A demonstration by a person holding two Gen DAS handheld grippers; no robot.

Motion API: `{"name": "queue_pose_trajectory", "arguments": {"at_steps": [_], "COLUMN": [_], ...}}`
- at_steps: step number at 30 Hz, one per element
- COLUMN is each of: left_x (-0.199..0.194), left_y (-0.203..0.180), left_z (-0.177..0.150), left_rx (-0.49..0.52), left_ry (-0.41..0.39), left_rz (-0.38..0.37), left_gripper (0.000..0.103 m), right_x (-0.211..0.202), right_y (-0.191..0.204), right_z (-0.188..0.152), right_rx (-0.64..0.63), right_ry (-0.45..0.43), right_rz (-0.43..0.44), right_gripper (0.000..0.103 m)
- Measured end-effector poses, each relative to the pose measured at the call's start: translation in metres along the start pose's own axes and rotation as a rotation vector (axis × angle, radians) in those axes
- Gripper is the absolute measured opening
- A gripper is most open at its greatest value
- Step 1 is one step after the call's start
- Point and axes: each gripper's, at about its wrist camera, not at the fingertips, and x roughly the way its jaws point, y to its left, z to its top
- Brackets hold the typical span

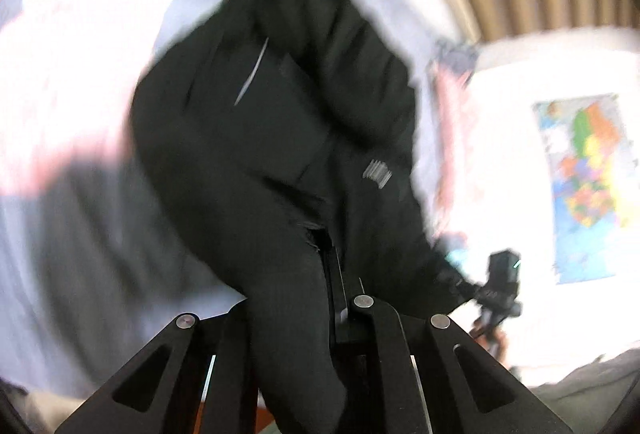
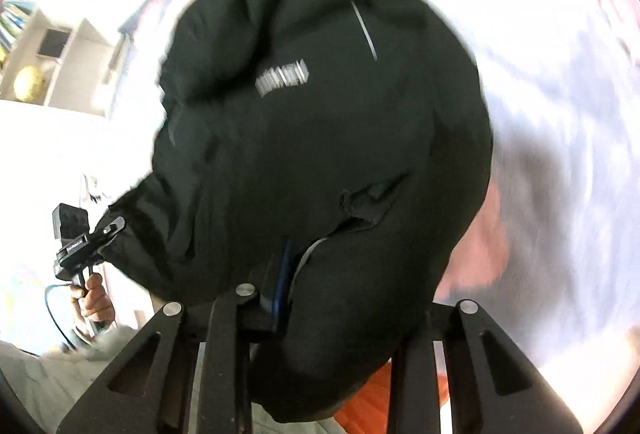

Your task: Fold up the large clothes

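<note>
Pale bed sheet (image 1: 100, 82), blurred, black jacket (image 1: 280, 138) partly resting on it

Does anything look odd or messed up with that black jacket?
The black jacket isn't laid flat: it hangs bunched between the left claw and right claw. A gap shows mid-fabric; tear or opening is unclear through the blur.

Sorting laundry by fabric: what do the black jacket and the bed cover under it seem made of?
Black jacket: probably padded synthetic shell, matte, with puffy folds and a printed silver logo. Bed cover: looks like soft woven cotton, pale lilac and pink; blur leaves it uncertain.
</note>
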Motion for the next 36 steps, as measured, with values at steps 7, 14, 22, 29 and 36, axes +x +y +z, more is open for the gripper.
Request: {"name": "queue_pose_trajectory", "arguments": {"at_steps": [7, 14, 22, 29, 36], "left_x": [-0.037, -0.048, 0.021, 0.144, 0.189], "left_y": [-0.039, -0.074, -0.062, 0.001, 0.027], "left_z": [0.063, 0.144, 0.263, 0.329, 0.328], "left_rx": [0.047, 0.092, -0.012, -0.104, -0.033], "left_ry": [-0.131, -0.226, -0.223, -0.086, -0.063], "left_rz": [-0.071, -0.092, 0.018, 0.19, 0.19], "left_gripper": [0.011, 0.017, 0.019, 0.019, 0.019], "right_x": [-0.053, -0.093, -0.023, 0.101, 0.167], "right_y": [0.033, 0.086, 0.089, 0.028, 0.0], "right_z": [0.08, 0.185, 0.324, 0.39, 0.397], "right_rx": [-0.05, -0.16, -0.074, 0.082, 0.099], "right_ry": [-0.167, -0.328, -0.297, -0.109, -0.052], "right_rz": [0.062, 0.082, -0.019, -0.124, -0.156], "right_gripper": [0.031, 0.031, 0.031, 0.031, 0.032]}}
